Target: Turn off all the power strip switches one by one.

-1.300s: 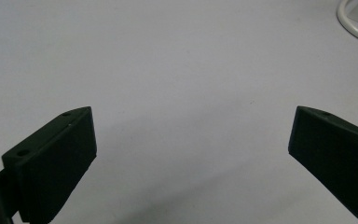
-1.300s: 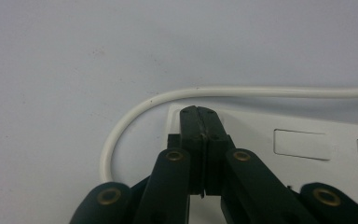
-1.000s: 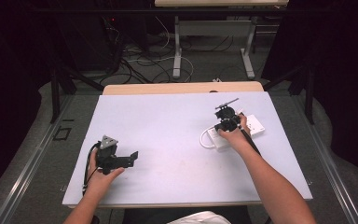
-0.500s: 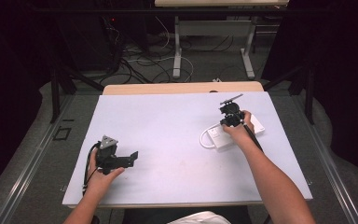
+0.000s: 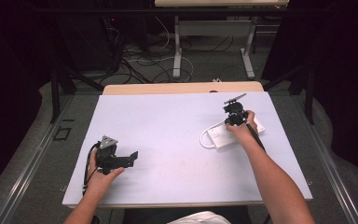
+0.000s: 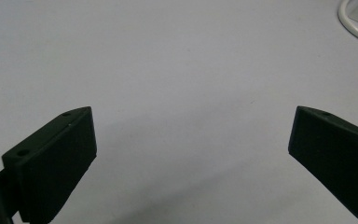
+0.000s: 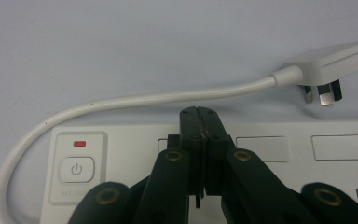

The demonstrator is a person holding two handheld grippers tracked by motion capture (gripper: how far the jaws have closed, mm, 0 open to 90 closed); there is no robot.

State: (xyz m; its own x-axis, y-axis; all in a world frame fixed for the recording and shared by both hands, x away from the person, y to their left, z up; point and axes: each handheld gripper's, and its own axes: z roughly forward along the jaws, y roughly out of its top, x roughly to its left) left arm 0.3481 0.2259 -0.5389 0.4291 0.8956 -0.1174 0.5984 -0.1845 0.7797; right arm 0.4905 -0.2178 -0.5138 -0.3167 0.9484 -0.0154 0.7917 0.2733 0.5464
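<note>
A white power strip (image 5: 220,136) lies at the right of the pale table (image 5: 177,126), its white cable (image 5: 203,138) looped at its left end. My right gripper (image 5: 233,121) points down over the strip. In the right gripper view its jaws are shut (image 7: 200,116) with nothing seen between them, the tips over the strip's top face (image 7: 261,149) near its far edge. The power button (image 7: 77,169) lies to their left and the plug (image 7: 328,63) rests on the table beyond. My left gripper (image 5: 131,157) rests low at the front left, open (image 6: 191,149) above bare table.
A wooden strip (image 5: 182,87) runs along the table's far edge. Beyond it are the floor, loose cables (image 5: 144,60) and the legs of another desk (image 5: 178,46). The strip's cable loop (image 6: 356,23) shows at the top right of the left gripper view.
My right gripper has shifted slightly toward the far side over the power strip, still shut. The left gripper has not moved.
</note>
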